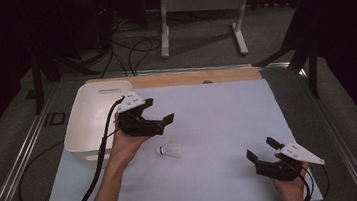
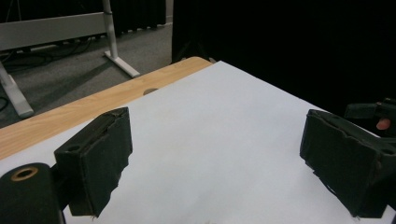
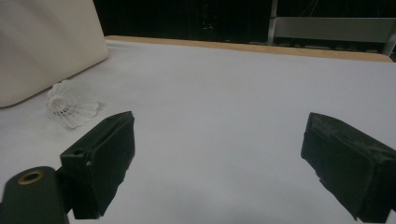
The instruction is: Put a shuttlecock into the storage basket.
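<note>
The room around the table was dark, with black curtains at the back and sides and a grey carpeted floor [image 1: 200,38] crossed by loose black cables. A pale metal frame on two feet [image 1: 201,2] stood on that floor beyond the far edge of the table. The table [image 1: 225,186] itself was covered with a smooth white sheet, and a strip of bare light wood [image 1: 224,74] showed along its far edge, with a small dark hole in it. A grey metal rail ran along each side.

A white plastic tub [image 1: 87,115] with a handle slot sat at the far left corner of the sheet. The left gripper [image 1: 160,113] was held above the sheet just right of the tub, its jaws spread wide apart with nothing between them. The right gripper [image 1: 259,150] rested near the front right corner, well apart from the left one, its jaws likewise spread wide and empty.

A white shuttlecock [image 1: 169,150] lay on its side on the sheet, near the tub's front corner and just below the left gripper, touching neither tool.
</note>
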`<state>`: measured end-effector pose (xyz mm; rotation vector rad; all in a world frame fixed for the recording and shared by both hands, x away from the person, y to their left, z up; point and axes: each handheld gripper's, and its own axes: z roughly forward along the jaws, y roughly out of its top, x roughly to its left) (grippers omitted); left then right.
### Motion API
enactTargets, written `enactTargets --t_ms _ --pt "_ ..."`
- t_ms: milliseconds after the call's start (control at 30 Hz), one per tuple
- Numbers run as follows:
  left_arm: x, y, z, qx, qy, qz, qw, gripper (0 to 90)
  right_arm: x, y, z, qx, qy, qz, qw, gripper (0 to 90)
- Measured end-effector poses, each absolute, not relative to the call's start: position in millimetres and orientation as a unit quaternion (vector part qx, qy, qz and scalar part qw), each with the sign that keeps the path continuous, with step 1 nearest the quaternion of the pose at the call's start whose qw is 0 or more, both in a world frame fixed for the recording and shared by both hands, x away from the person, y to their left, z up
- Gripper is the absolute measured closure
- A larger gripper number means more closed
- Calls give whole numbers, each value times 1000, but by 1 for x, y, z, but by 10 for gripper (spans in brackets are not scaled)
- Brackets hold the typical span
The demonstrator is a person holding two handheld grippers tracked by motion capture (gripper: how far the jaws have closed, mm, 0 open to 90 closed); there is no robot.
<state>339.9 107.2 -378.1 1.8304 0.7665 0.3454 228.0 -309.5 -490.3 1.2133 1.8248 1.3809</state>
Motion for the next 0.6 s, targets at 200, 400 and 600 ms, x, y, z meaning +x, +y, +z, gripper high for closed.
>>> enactTargets --t_ms 200,400,600 --pt "340 100 -381 769 318 142 535 101 228 -310 -490 451 678 514 271 99" --pt "339 94 -384 772 316 140 534 102 228 -310 -490 450 678 514 271 99" --pt "339 89 -389 773 316 146 530 102 228 -310 -490 450 678 515 271 99"
